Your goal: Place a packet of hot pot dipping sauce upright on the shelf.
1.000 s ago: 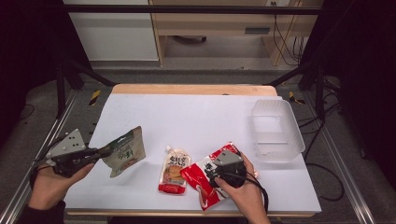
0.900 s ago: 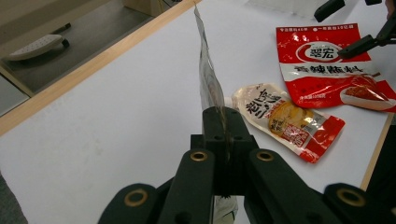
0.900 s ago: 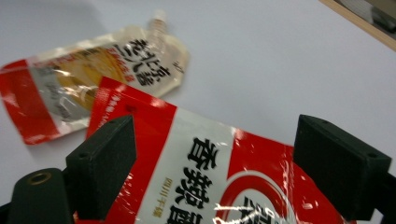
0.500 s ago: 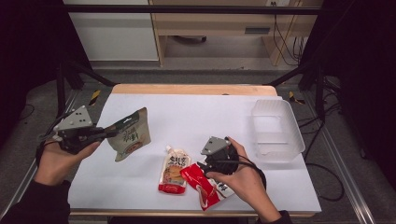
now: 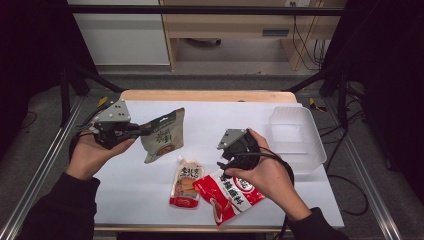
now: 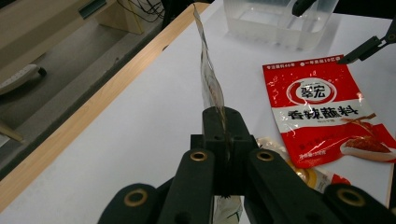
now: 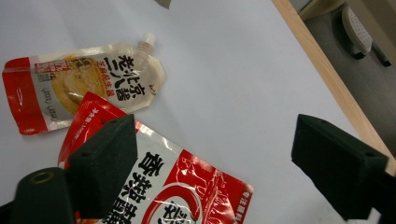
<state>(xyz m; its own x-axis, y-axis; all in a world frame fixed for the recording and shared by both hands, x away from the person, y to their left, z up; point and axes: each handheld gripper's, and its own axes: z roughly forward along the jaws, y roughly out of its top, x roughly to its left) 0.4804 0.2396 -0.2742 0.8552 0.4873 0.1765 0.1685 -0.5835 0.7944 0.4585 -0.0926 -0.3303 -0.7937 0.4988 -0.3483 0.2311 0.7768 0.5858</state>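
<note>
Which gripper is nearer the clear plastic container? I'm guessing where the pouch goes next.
Right. The right gripper, jaws open, hovers just left of the clear container. The left gripper, shut on the green pouch, is far across the table.

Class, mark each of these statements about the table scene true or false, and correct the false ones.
1. The left gripper is shut on the green pouch. True.
2. The red sachet hangs in the air from the right gripper. False: it lies flat on the white table, and the right gripper's jaws stand open above it, holding nothing.
3. The spouted pouch lies beside the red sachet. True.
4. The clear plastic tub holds a pouch. False: nothing lies in it.
5. The green pouch rests flat on the table. False: it is held up off the table.
</note>
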